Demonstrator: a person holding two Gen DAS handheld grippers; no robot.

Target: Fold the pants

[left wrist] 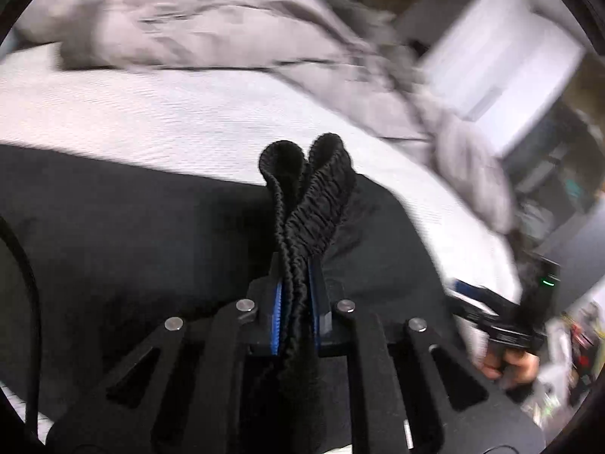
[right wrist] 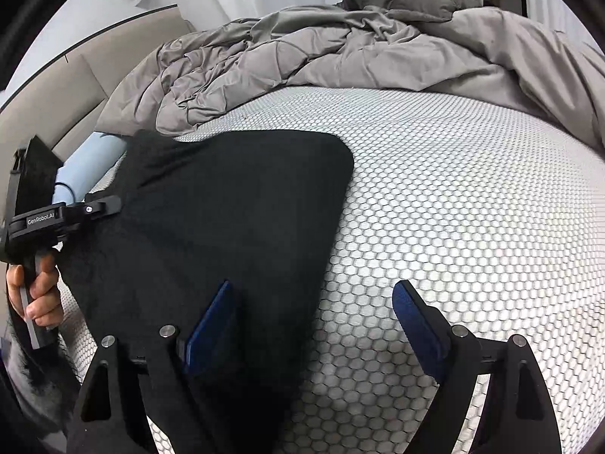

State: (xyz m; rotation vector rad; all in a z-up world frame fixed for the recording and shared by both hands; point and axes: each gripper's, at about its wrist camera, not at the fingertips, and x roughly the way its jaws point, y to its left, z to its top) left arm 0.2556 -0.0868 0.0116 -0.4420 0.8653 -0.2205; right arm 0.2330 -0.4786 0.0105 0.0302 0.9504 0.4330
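Left gripper (left wrist: 297,283) has the waistband pinched, right one's empty

Right gripper (right wrist: 314,321) hangs wide over the edge of the black pants (right wrist: 227,208) lying on the honeycomb mattress (right wrist: 472,227). Soft, floppy fabric, so probably best grabbed by that thick elastic waistband (left wrist: 314,196). Grey duvet (right wrist: 340,49) bunched behind.

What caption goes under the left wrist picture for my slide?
Left gripper shut on the black pants' elastic waistband above a white mattress.
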